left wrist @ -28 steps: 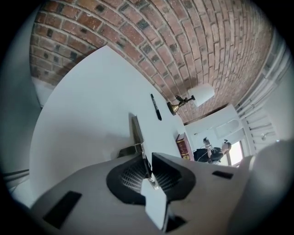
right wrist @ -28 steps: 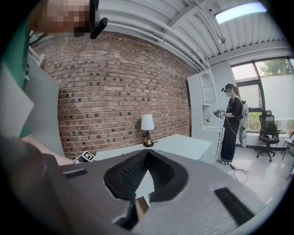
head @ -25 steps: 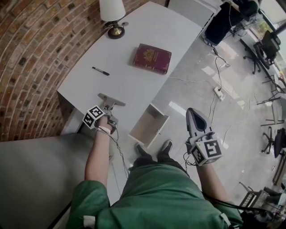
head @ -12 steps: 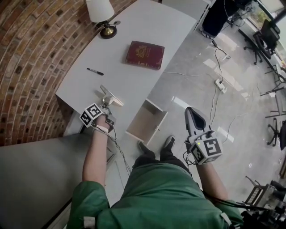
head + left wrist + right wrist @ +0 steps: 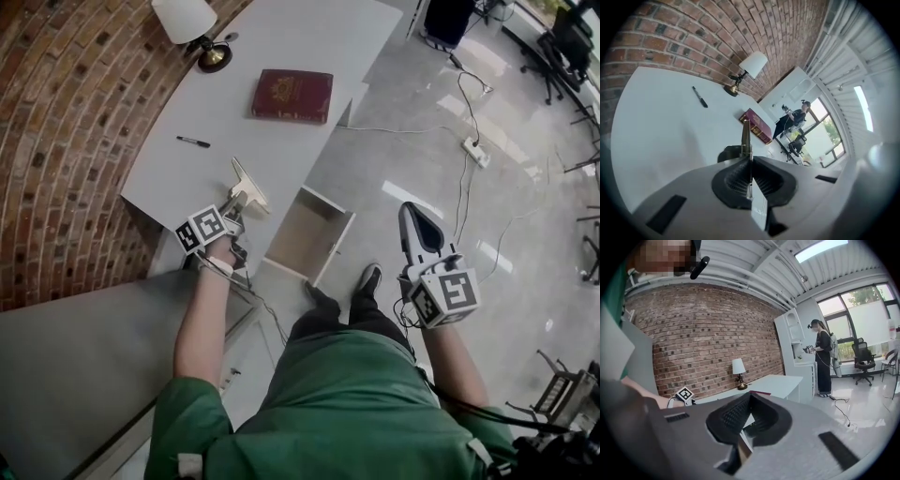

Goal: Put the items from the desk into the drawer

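Thin flat strip [image 5: 746,136] clamped between left gripper [image 5: 749,163] jaws, above desk [image 5: 656,126]

The white desk [image 5: 281,47] stands with its long side against a brick wall [image 5: 66,141]. A lamp [image 5: 187,21] with a white shade and a brass foot stands at the far end, close to the wall. A dark red book [image 5: 292,95] lies flat near the front edge, apart from the lamp. A black pen [image 5: 194,142] lies alone on the wall side, nearer to the person than the book, and a drawer [image 5: 309,234] stands open at the front of the desk's near end.
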### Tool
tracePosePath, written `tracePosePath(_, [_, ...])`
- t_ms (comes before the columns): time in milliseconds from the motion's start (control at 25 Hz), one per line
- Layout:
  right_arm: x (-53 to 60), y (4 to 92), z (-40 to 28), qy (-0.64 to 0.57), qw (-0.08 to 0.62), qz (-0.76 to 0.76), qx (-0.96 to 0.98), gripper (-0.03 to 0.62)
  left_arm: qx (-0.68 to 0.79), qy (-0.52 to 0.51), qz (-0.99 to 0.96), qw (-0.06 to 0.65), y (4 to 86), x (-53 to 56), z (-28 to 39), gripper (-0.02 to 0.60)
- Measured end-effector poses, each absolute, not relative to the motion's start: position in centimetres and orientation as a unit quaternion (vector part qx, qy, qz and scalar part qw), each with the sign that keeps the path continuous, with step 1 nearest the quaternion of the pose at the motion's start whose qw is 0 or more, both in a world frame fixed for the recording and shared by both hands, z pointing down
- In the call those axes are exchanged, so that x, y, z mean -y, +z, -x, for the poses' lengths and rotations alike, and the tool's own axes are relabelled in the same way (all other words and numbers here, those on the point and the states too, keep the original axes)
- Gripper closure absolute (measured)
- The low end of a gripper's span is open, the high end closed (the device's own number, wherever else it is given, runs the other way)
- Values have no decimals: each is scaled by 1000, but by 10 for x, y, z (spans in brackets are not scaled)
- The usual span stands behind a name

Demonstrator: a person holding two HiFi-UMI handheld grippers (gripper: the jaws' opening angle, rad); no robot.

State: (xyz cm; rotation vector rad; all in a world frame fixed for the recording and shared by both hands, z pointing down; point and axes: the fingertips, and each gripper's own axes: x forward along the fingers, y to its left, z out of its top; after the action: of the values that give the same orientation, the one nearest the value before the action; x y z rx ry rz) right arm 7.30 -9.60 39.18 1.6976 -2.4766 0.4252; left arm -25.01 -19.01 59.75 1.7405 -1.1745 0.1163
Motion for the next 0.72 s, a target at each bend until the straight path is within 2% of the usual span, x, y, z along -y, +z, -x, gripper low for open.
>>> tracePosePath(280, [93,411,-108,156,44,-569,806,591,394,156,-783,456,596,161,171,572])
tracePosePath(480, [92,430,-121,174,43,-567,804,591,346,253,-814,392,600,138,122,572])
tracePosePath(720, [93,456,-130,196,54,-559,804,591,275,369,-818,343,639,93,72,572])
